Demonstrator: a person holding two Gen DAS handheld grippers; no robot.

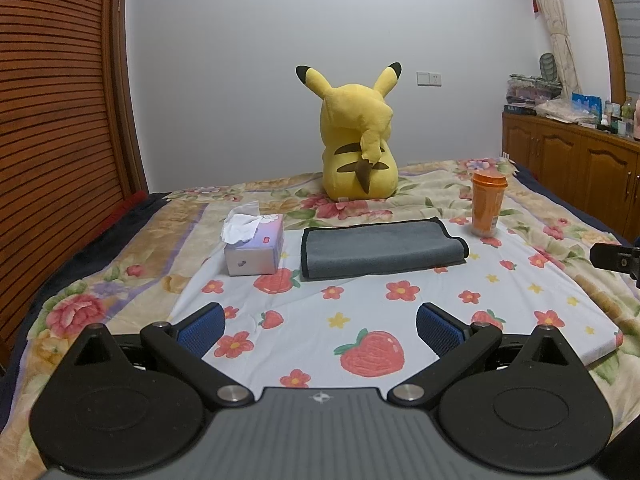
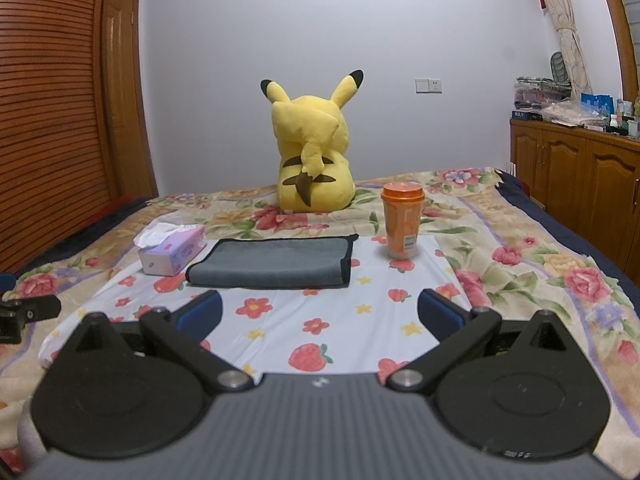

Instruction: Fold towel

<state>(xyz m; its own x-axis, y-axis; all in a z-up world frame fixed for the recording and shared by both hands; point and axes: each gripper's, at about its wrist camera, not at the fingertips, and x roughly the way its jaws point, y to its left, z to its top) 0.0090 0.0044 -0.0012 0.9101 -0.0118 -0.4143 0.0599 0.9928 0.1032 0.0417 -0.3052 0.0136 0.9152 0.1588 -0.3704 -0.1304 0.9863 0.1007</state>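
Observation:
A grey towel (image 1: 380, 248) with black edging lies folded flat on a white strawberry-print cloth (image 1: 360, 320) on the bed; it also shows in the right wrist view (image 2: 272, 262). My left gripper (image 1: 320, 326) is open and empty, held back from the towel's near edge. My right gripper (image 2: 320, 316) is open and empty, also short of the towel. Part of the right gripper (image 1: 616, 258) shows at the left view's right edge, and part of the left gripper (image 2: 24, 312) at the right view's left edge.
A tissue box (image 1: 254, 246) sits left of the towel, an orange cup (image 1: 486, 204) to its right, a yellow plush toy (image 1: 358, 140) behind. A wooden slatted door (image 1: 52, 120) stands left, wooden cabinets (image 1: 580, 160) right.

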